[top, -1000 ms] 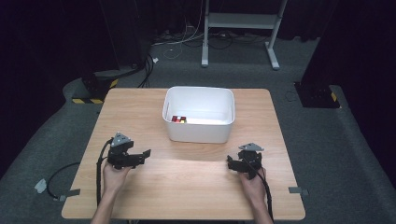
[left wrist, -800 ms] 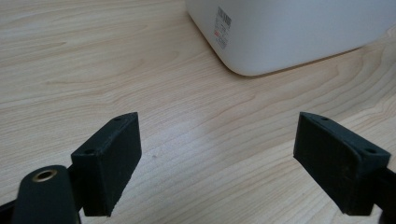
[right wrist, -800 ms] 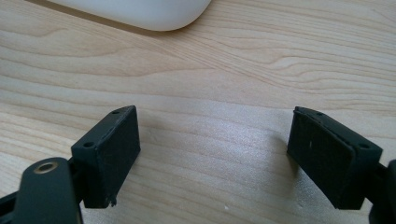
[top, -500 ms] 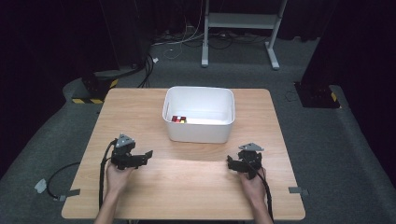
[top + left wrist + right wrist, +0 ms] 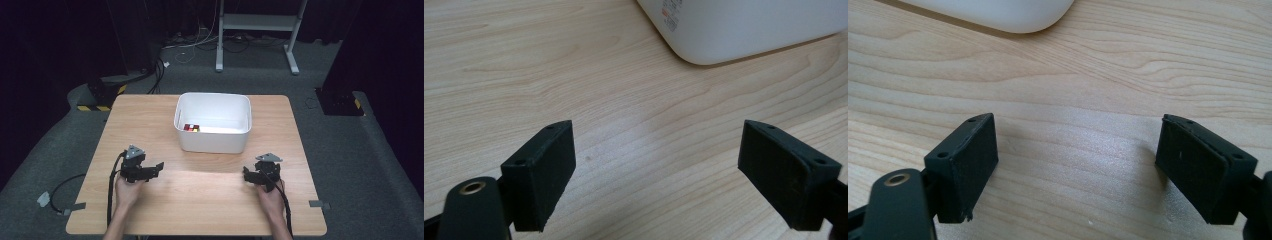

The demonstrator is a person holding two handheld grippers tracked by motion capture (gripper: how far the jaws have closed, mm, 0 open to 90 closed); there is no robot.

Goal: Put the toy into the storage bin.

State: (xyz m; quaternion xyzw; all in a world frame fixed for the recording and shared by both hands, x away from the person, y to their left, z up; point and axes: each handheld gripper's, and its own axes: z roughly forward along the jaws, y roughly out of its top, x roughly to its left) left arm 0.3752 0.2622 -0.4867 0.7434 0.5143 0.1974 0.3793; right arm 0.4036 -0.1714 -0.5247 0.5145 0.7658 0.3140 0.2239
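A white plastic bin [image 5: 212,123] stands at the back middle of the wooden table [image 5: 200,190]. Inside it, at the left, lies a small cube with red, yellow and white faces [image 5: 191,128]. My left gripper [image 5: 159,166] rests low over the table's front left, held by a hand, open and holding nothing. My right gripper [image 5: 246,173] is at the front right, also open and holding nothing. In the left gripper view the jaws stand wide apart over bare wood with the bin's corner [image 5: 744,30] ahead. The bin's rounded edge [image 5: 998,12] lies ahead in the right gripper view.
Cables trail from both grippers off the table's front edge. On the carpet beyond the table stand a metal frame [image 5: 257,30] and dark equipment with yellow-black striped tape [image 5: 102,95]. Bare wood lies between the two grippers.
My left gripper has slid a little toward the front of the table and slightly right. The right gripper has stayed in place.
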